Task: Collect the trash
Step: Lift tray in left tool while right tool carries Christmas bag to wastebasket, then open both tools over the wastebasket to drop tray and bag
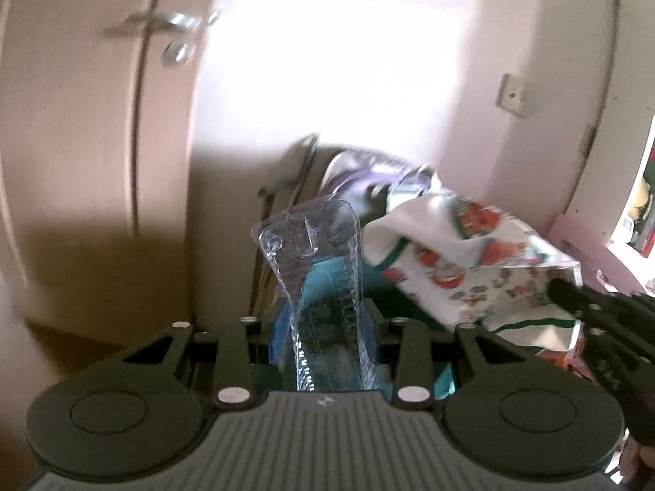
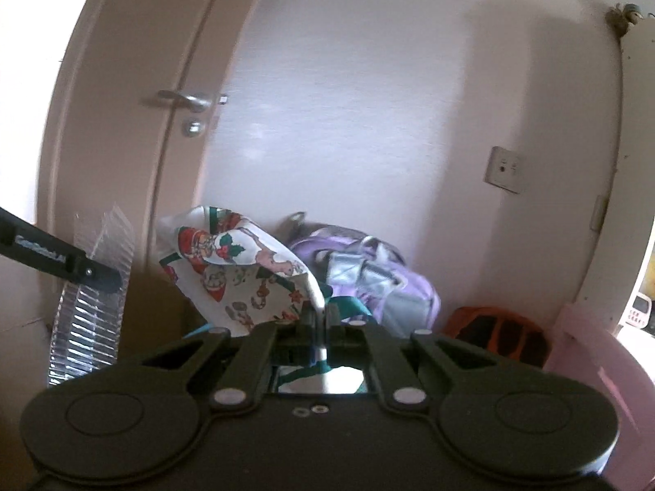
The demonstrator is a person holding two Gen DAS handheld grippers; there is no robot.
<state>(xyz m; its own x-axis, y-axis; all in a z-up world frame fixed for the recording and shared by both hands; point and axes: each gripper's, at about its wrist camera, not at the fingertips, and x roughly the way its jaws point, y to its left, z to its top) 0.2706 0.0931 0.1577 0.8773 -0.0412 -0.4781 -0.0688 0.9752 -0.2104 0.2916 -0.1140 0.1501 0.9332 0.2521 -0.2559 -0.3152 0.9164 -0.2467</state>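
Pale wall (image 2: 368,102) ahead, bare and wide; one door (image 2: 123,102) at left with one lever handle (image 2: 186,98); one wall socket (image 2: 504,170) right. Below, against wall: one purple backpack (image 2: 368,270), one orange item (image 2: 499,331), unclear what.

Left gripper (image 1: 323,319): jaws narrowed onto one clear plastic blister pack (image 1: 315,253), upright between fingers.

Right gripper (image 2: 321,319): jaws closed tight on edge of one Christmas-print bag (image 2: 241,270), bag bunched up and left of fingers.

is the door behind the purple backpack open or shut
Shut, as far as shows: the door lies flush in its frame beside the wall, no gap visible, handle level. The purple backpack sits below.
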